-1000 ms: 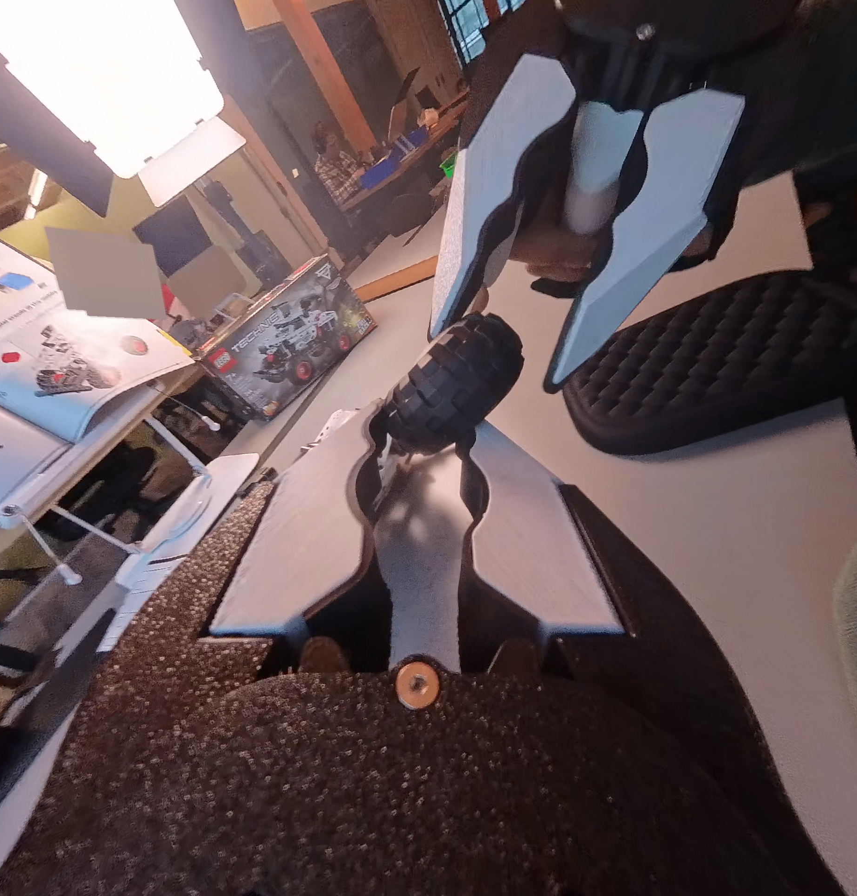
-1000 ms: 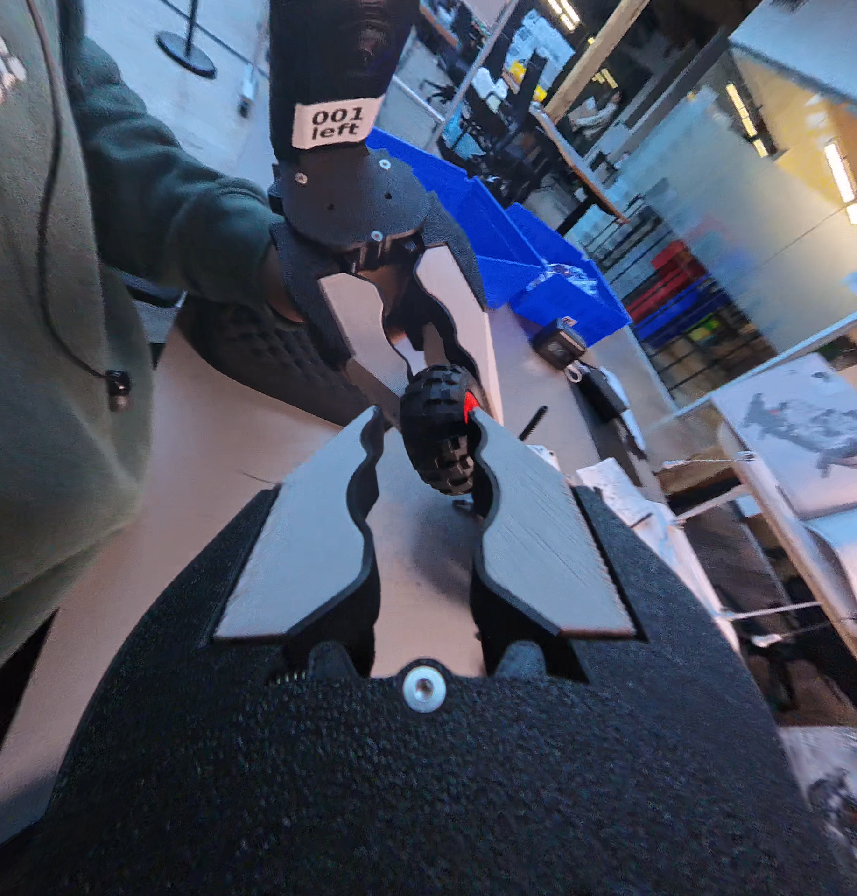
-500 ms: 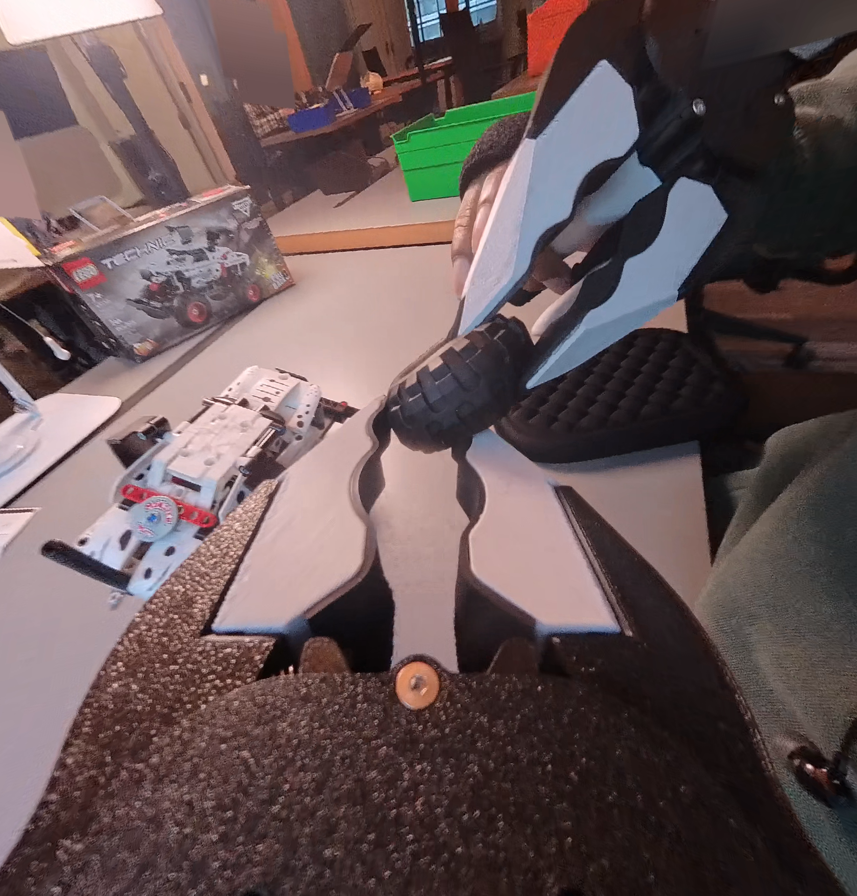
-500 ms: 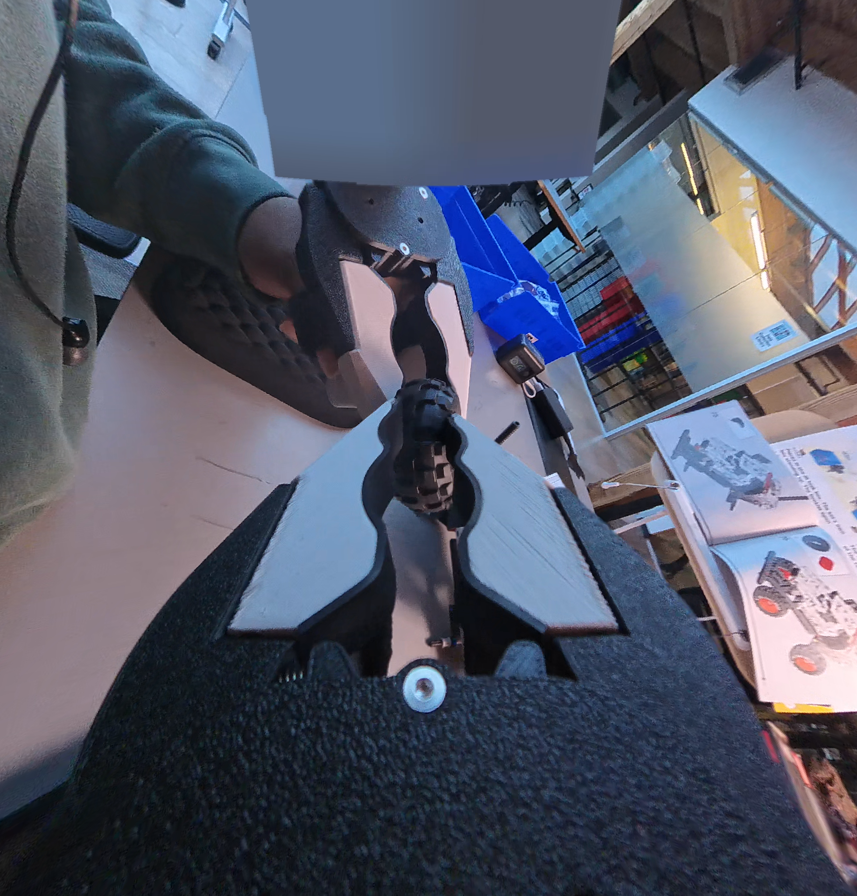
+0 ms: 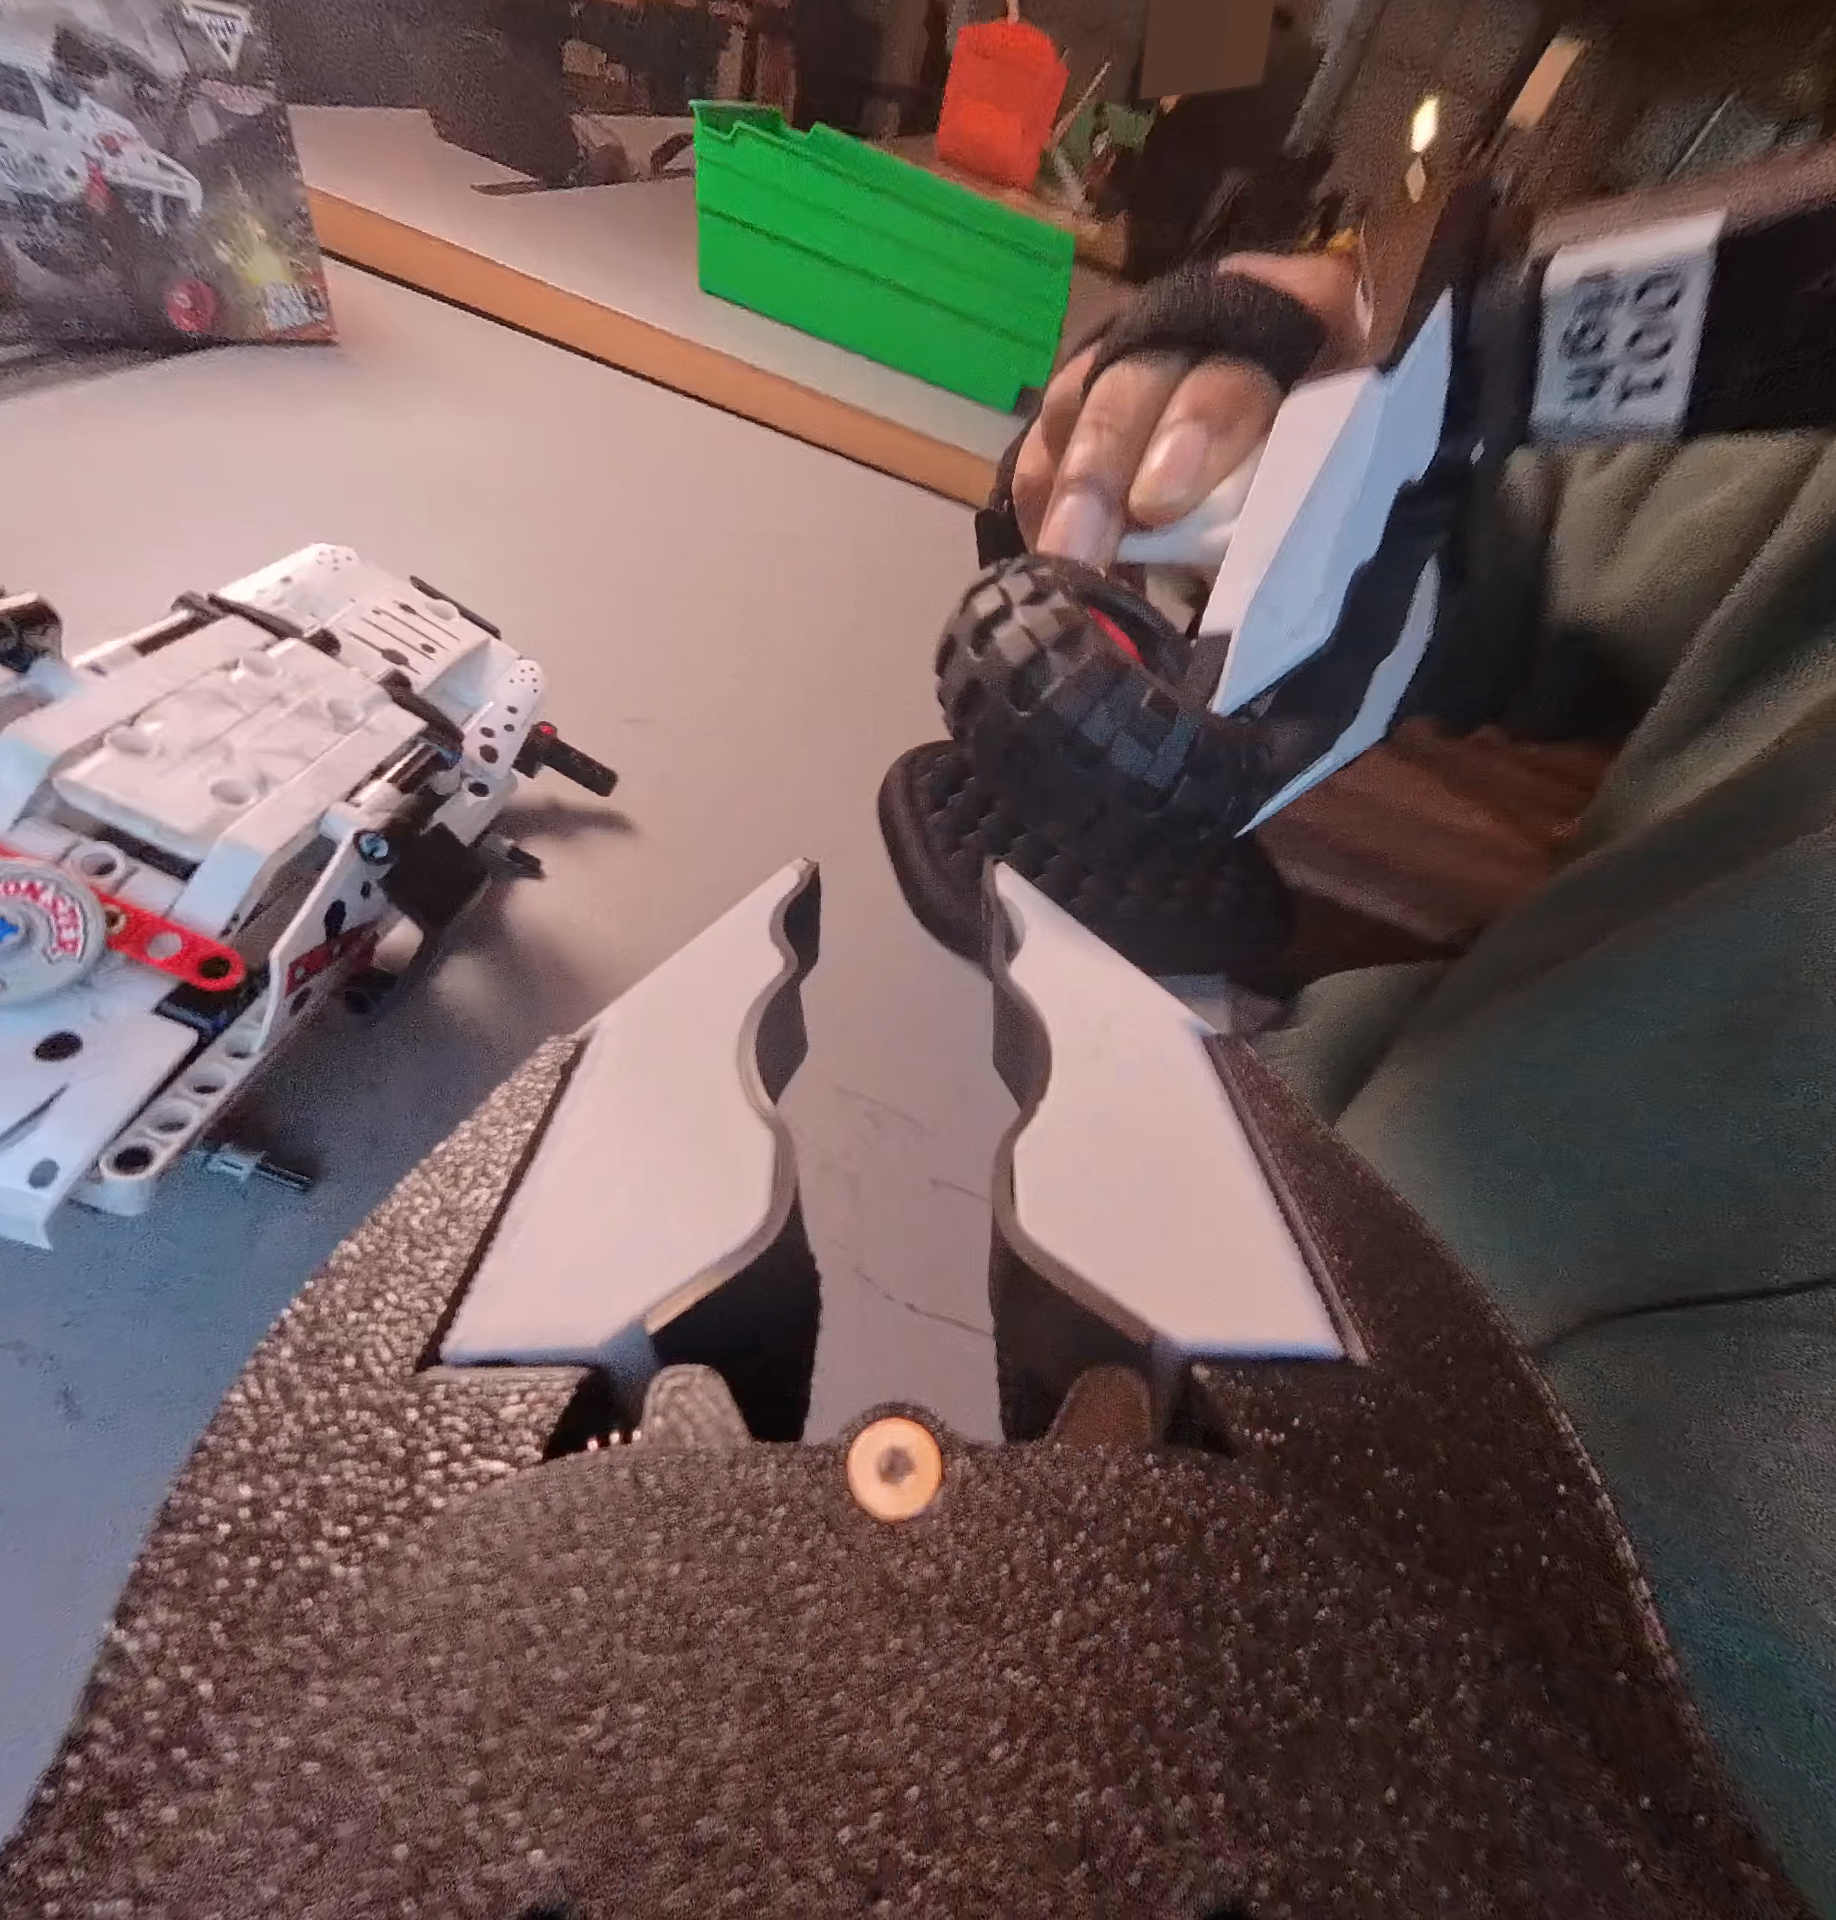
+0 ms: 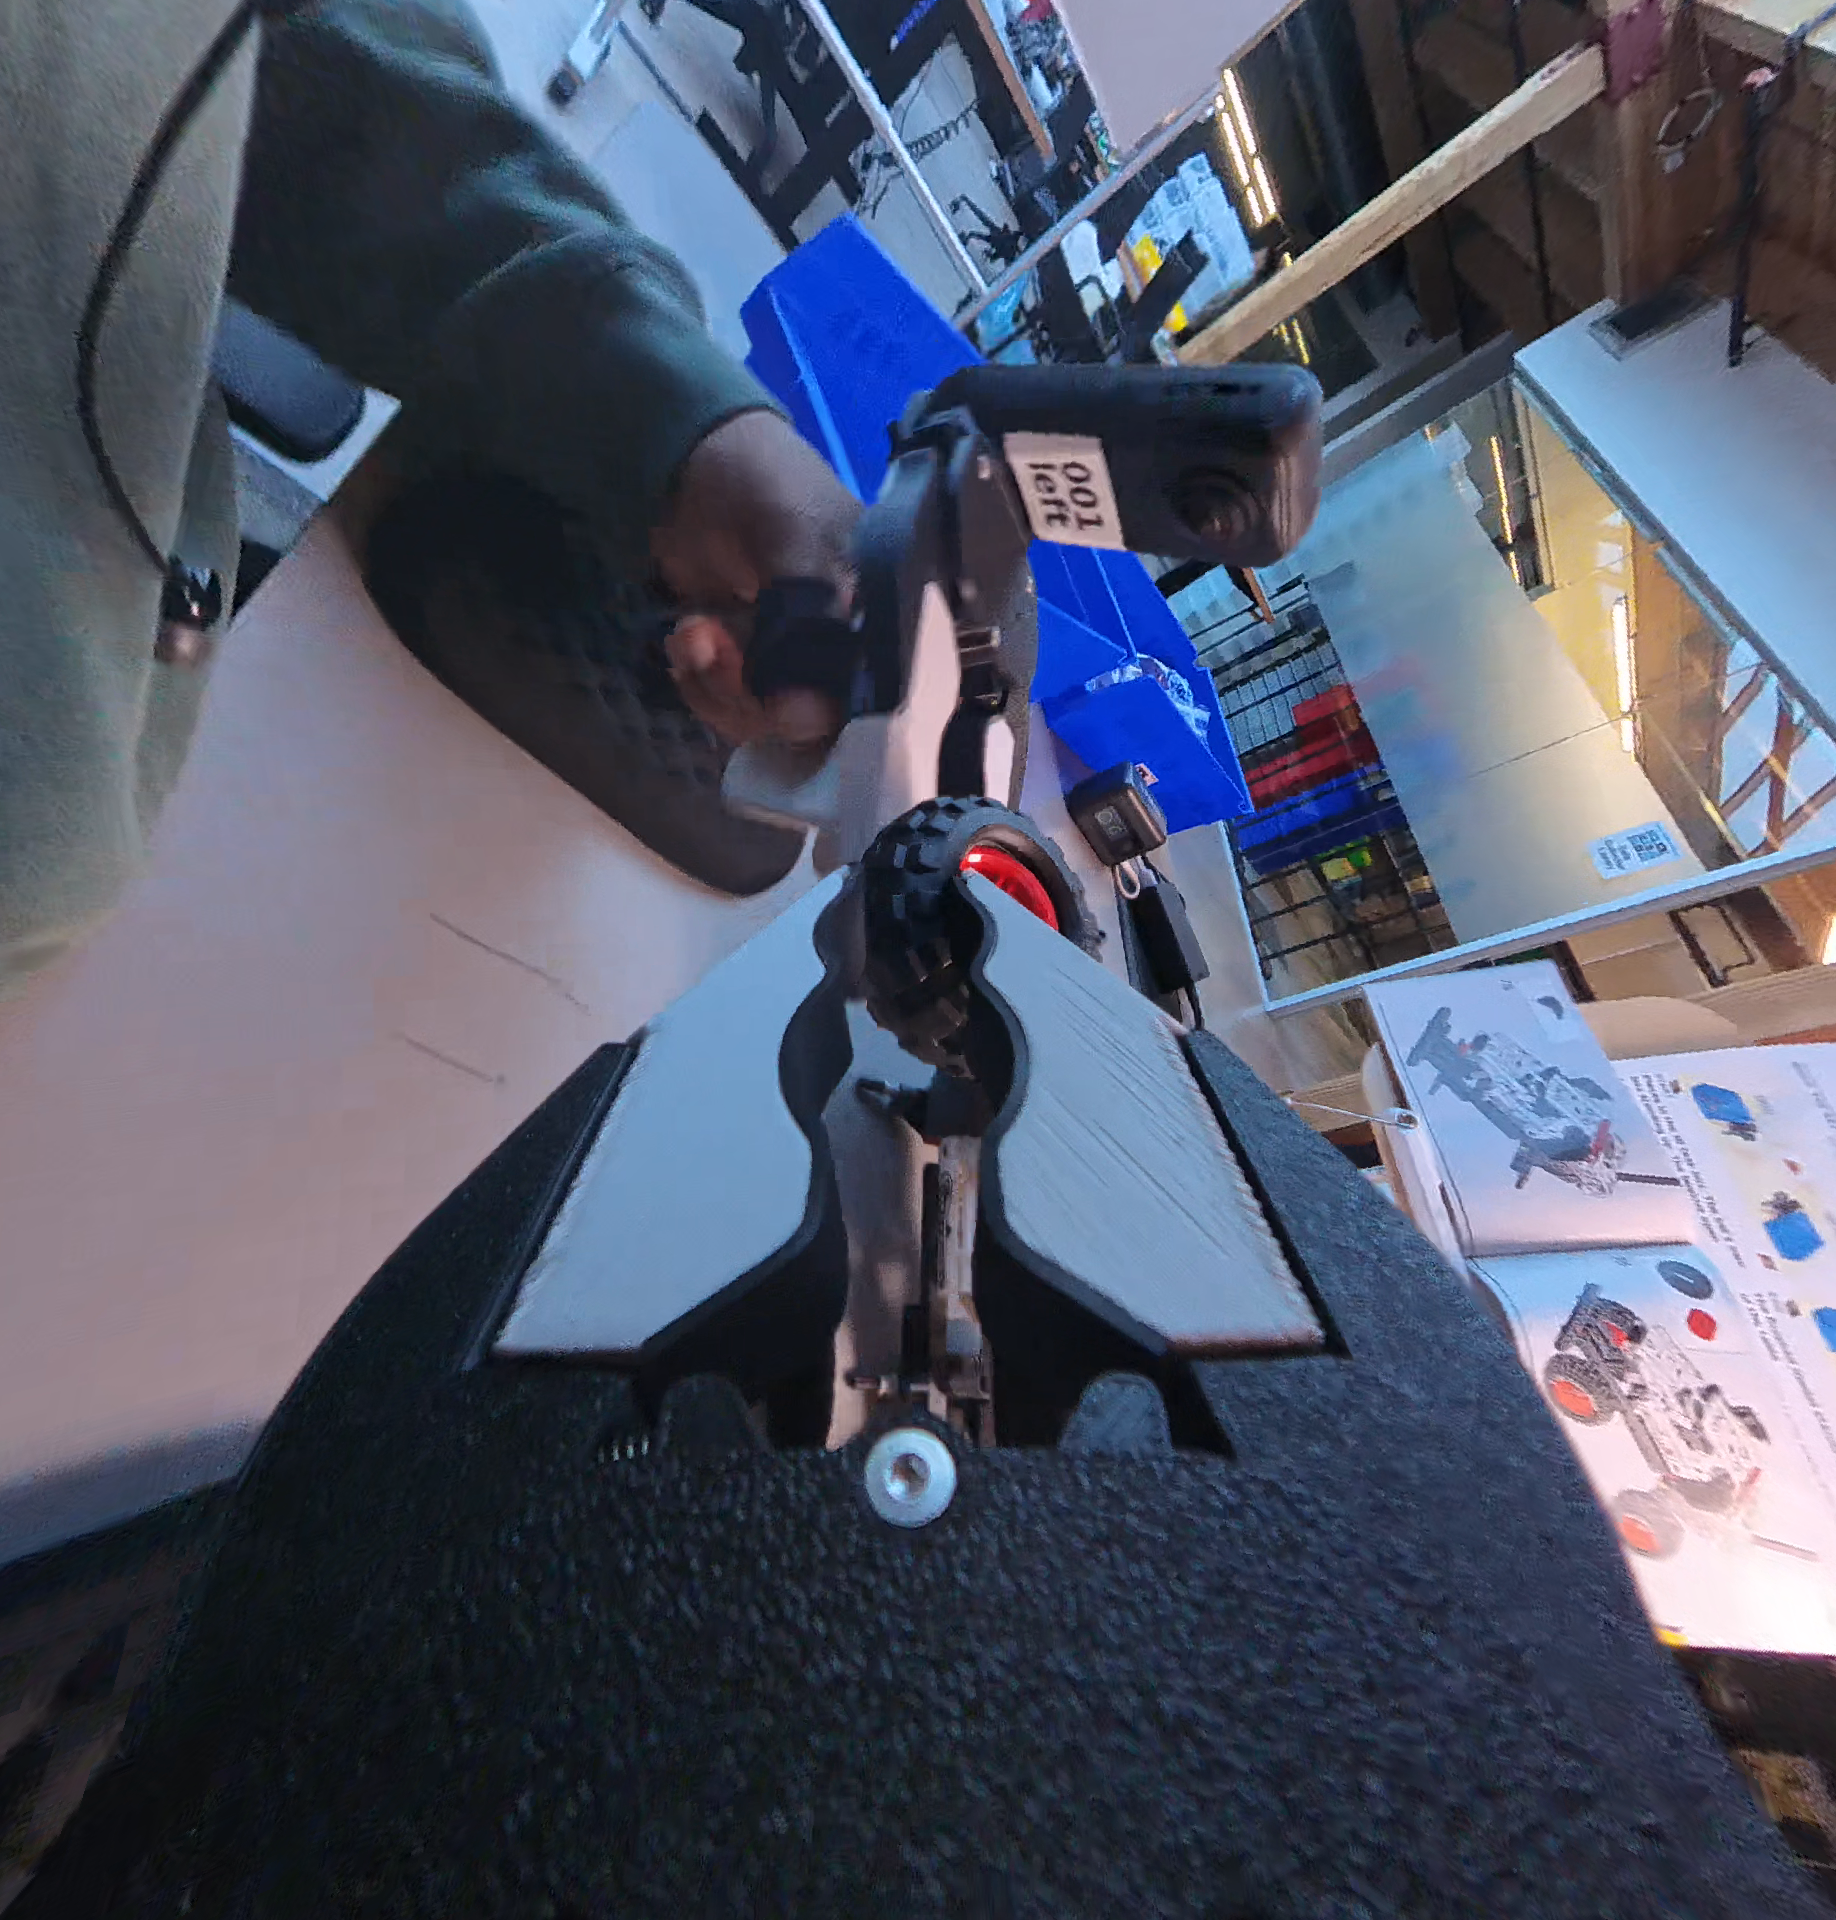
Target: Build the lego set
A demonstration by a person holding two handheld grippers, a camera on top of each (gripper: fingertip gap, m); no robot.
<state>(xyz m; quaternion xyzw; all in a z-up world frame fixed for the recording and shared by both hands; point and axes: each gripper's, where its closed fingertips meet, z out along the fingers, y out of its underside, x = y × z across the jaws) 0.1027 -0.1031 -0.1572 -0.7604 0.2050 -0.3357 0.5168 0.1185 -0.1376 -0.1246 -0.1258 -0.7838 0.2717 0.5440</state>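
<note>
Tyre (image 6: pixel 924 935) now sits clamped in right gripper (image 6: pixel 909 904) alone; left gripper (image 5: pixel 901 894) has let go, jaws apart.

Left gripper (image 5: pixel 901 894): my black pebbled housing, pale grey wavy-edged fingers, one brass-toned screw.
Right gripper (image 6: pixel 909 914): my black textured housing, grey fingers, one silver screw.
Sleeve (image 6: pixel 540 312): dark green, thin black cable alongside.

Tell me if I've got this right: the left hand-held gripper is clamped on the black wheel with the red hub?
Not quite: the right hand-held gripper is clamped on the black wheel, as the right wrist view shows. The left hand-held gripper is open and empty.
</note>
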